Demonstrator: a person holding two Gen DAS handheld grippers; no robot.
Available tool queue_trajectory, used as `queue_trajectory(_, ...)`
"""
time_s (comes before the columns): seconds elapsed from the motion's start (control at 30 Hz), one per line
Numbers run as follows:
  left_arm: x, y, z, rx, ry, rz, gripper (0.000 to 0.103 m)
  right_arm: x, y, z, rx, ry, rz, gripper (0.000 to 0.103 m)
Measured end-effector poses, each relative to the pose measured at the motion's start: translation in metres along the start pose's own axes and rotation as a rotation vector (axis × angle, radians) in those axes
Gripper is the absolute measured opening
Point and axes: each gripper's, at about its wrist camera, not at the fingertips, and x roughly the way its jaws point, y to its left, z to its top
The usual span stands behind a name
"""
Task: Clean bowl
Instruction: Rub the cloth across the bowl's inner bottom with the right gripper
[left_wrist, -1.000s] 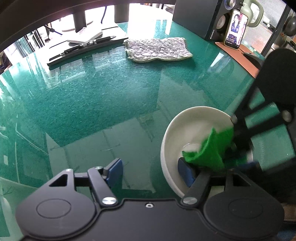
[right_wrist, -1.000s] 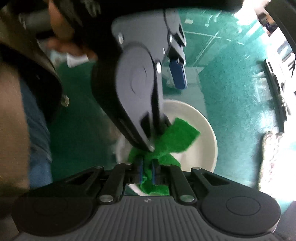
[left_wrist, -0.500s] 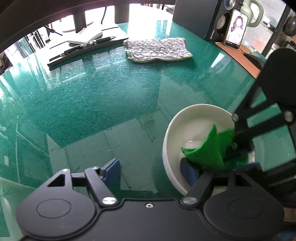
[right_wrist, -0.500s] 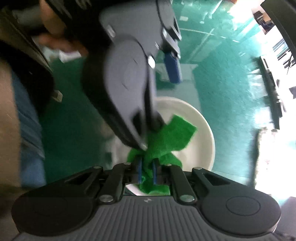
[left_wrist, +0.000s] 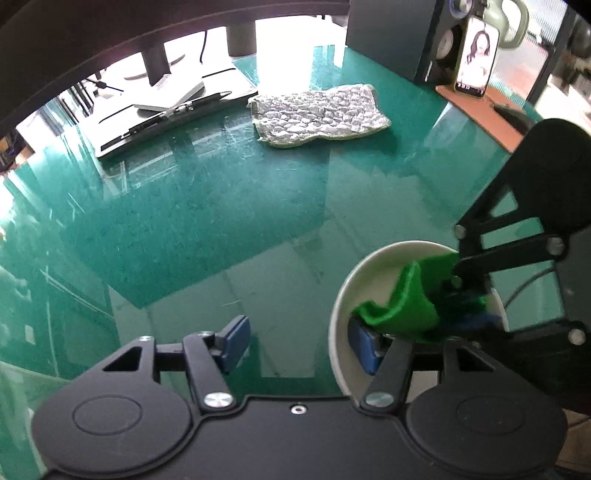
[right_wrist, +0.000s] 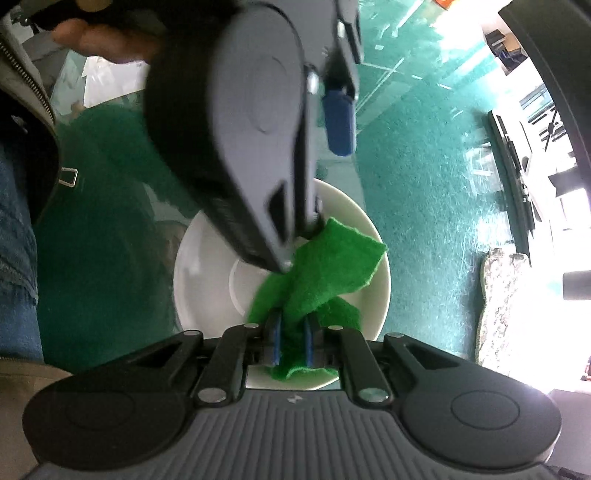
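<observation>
Green table (left_wrist: 221, 221) (bowl (left_wrist: 354, 280), quilted mat (left_wrist: 317, 114))

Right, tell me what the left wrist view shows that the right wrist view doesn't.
Only the left wrist view: a phone propped by a speaker at the table's far edge, and a pen.

Only the right wrist view: a hand and blue trousers.

Both: the white bowl, the green cloth pinched in the right gripper, the left gripper closing astride the bowl's rim, and the grey dishcloth.

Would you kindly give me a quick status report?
Right tongs shut on green cloth inside bowl. Left tongs closing astride bowl's rim. Nothing in the way.
</observation>
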Motion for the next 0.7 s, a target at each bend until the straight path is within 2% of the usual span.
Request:
queue_trajectory(0.07, 0.003, -0.001, 0.001, -0.005, 0.013, -0.013, 0.059, -0.003, 0.001, -0.001, 0.009, -0.002, -0.002, 0.012)
queue_trajectory(0.13, 0.004, -0.003, -0.001, -0.028, 0.032, -0.039, 0.043, -0.005, -0.001, -0.003, 0.008, -0.001, -0.029, 0.013)
queue_trajectory(0.2, 0.003, -0.007, -0.006, -0.043, 0.036, -0.054, 0.037, -0.008, -0.004, -0.007, 0.003, -0.002, -0.073, 0.013)
queue_trajectory(0.3, 0.0, -0.011, -0.012, -0.05, 0.031, -0.058, 0.036, -0.011, -0.013, -0.009, 0.02, -0.008, -0.109, 0.014)
queue_trajectory(0.47, -0.001, -0.009, -0.014, -0.063, 0.029, -0.061, 0.036, 0.015, 0.0, -0.012, 0.069, 0.031, -0.027, 0.018)
queue_trajectory(0.53, -0.001, -0.009, -0.014, -0.065, 0.027, -0.06, 0.037, 0.014, -0.006, -0.012, 0.093, 0.025, 0.038, 0.018)
queue_trajectory(0.6, -0.001, -0.009, -0.014, -0.065, 0.025, -0.059, 0.037, 0.009, 0.002, -0.012, 0.131, 0.009, 0.09, 0.017)
queue_trajectory(0.63, -0.001, -0.009, -0.014, -0.064, 0.024, -0.057, 0.037, 0.004, 0.019, 0.0, 0.141, 0.005, 0.102, 0.017)
queue_trajectory(0.7, -0.001, -0.009, -0.014, -0.063, 0.021, -0.048, 0.038, -0.015, 0.027, -0.008, 0.189, -0.02, 0.156, 0.017)
